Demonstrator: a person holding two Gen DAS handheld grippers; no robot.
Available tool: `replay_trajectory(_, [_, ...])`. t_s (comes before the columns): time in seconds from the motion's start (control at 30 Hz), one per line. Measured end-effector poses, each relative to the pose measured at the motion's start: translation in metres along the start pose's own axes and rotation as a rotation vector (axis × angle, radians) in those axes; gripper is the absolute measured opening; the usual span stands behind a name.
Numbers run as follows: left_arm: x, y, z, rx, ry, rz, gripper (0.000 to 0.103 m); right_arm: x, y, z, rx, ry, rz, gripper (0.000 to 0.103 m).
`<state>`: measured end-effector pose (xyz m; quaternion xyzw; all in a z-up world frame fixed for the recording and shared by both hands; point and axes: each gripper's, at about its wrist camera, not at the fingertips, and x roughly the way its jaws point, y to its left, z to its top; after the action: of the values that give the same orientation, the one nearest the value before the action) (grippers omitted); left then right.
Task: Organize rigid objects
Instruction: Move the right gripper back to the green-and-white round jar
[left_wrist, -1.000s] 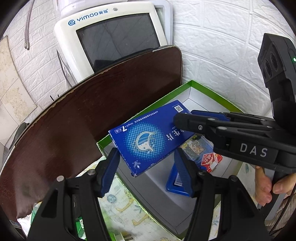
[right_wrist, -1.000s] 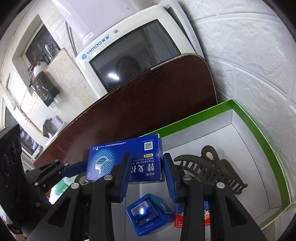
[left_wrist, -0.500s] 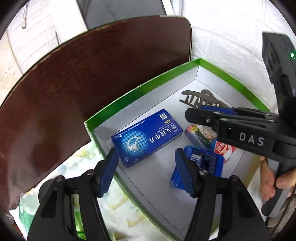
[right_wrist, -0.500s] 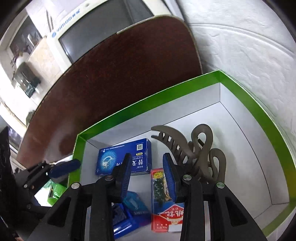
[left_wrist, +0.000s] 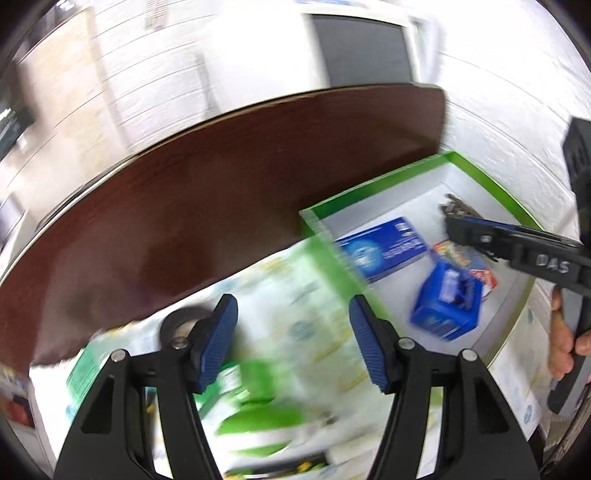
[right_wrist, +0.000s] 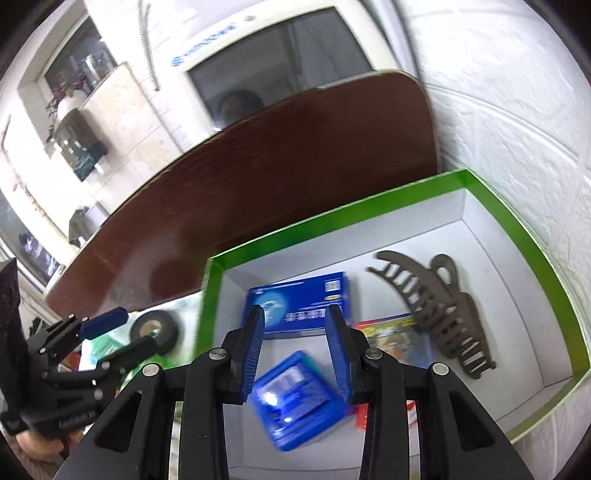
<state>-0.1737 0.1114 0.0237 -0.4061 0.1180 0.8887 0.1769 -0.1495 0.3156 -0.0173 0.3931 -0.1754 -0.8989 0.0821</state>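
The right gripper (right_wrist: 295, 350), black-framed with ribbed blue pads, hangs over the near part of the shallow white cardboard tray with a bright green rim (right_wrist: 332, 218); its fingers are released, with nothing between them. Just below lies a small glossy blue plastic box (right_wrist: 299, 402), blurred. Beyond it a flat rectangular blue carton with white print (right_wrist: 299, 306) rests on the tray floor. To its right are a thin red and yellow printed packet (right_wrist: 395, 336) and a matte brown toothed hair claw (right_wrist: 436, 306) along the tray's right side.

The left gripper (left_wrist: 291, 343), of the same build, stands left of the tray above a pale patterned cloth (left_wrist: 295, 295), its fingers spread and empty; blurred green packaging (left_wrist: 258, 424) lies beneath. A black roll of tape (right_wrist: 155, 328) sits on the cloth just left of the tray. Farther back a dark reddish-brown rounded wooden board (right_wrist: 277, 155) leans, with a cream-cased screen (right_wrist: 280, 62) and white embossed brick wall (right_wrist: 498, 110) behind.
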Motion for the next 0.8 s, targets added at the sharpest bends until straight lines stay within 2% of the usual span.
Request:
replay_trajectory(0.17, [-0.015,0.045,-0.025,-0.11,-0.006,0.039,0.062,-0.001,0.037,-0.01,-0.058,0.007,0.042,0.037])
replay_trajectory(0.37, [-0.026,0.078,-0.055,-0.198,0.0,0.014,0.062,0.008,0.079,-0.025,-0.128,0.064,0.105,0.037])
replay_trajectory(0.57, [-0.027,0.081,-0.086,-0.173,0.034,-0.049,0.066,0.025,0.113,-0.056,-0.171,0.173,0.183,0.037])
replay_trajectory(0.8, [-0.008,0.066,-0.105,-0.194,0.084,-0.128,0.071,0.035,0.139,-0.059,-0.19,0.186,0.128,0.037])
